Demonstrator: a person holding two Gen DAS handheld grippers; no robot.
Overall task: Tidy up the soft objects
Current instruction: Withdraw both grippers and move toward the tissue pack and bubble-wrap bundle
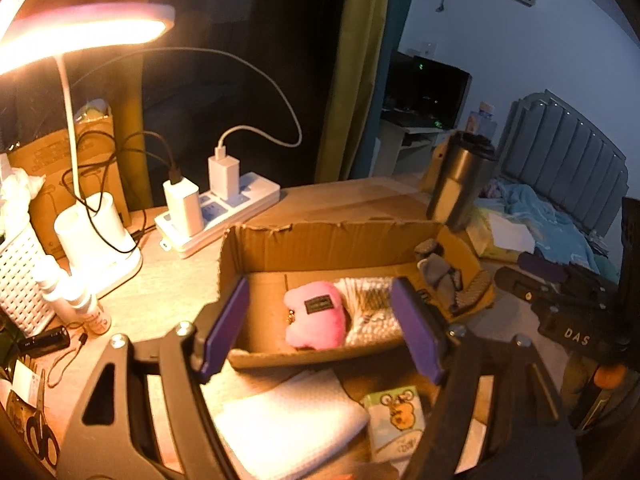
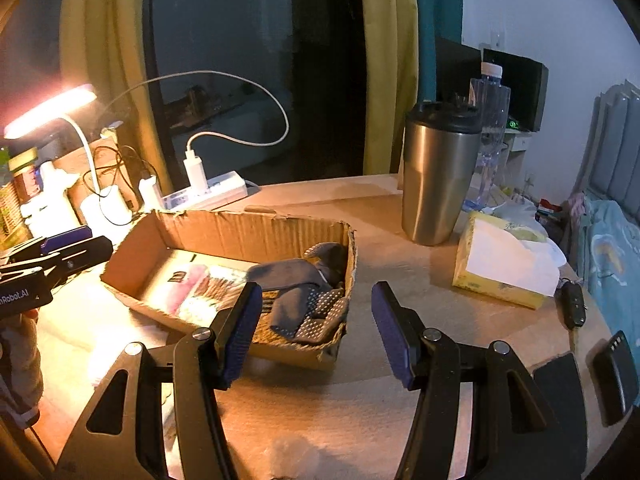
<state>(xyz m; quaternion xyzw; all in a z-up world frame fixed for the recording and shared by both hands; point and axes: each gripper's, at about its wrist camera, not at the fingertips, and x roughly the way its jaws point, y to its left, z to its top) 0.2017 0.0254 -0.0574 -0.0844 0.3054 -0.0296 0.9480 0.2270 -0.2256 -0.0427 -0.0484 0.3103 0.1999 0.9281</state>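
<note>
1. Soft objects sit in the cardboard box (image 1: pixel 320 248) mid-desk in the left wrist view: a pink plush pouch (image 1: pixel 316 316) beside a knitted piece (image 1: pixel 370 304), with grey socks (image 1: pixel 440 276) at the box's right end. The left hand-held gripper (image 1: pixel 320 336) hangs spread and empty over the box's near wall. A white folded towel (image 1: pixel 292 424) lies outside, at the desk's near edge.
2. In the right wrist view, the right hand-held gripper (image 2: pixel 316 328) is spread, holding nothing, just off the box's near right corner, beside the socks (image 2: pixel 304 292).
3. Judged step: between placements. The next move likely calls for lowering onto the towel, pinching a fold and carrying it into the box.
</note>
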